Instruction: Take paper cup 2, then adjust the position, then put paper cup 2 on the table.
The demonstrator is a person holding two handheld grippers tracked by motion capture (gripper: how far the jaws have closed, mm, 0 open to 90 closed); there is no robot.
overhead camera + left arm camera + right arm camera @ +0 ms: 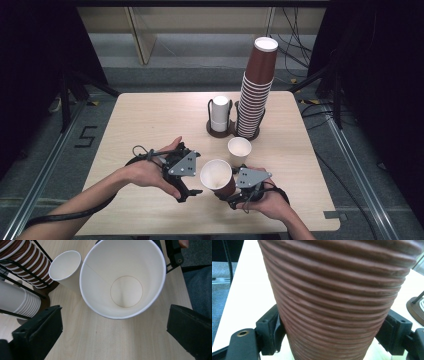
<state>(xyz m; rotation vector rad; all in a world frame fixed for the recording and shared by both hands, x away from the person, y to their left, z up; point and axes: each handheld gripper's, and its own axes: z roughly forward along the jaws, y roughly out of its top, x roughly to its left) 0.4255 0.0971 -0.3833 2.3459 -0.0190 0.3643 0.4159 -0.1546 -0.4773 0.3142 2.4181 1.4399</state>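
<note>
A brown ribbed paper cup (218,176) with a white inside lies tilted in my right gripper (230,189), its mouth turned toward my left gripper (195,175). In the right gripper view, the jaws of my right gripper (332,332) press both sides of the cup's ribbed wall (332,290). In the left gripper view, the cup's open mouth (125,277) faces the camera just beyond my left gripper (115,337), whose jaws stand wide apart and hold nothing. A small white cup (239,150) (65,266) stands upright on the table behind the brown one.
A dark two-ring holder (220,133) at the table's back middle carries a short stack of white cups (219,113) and a tall leaning stack of brown cups (256,90). The light wooden table (140,125) has bare room at left.
</note>
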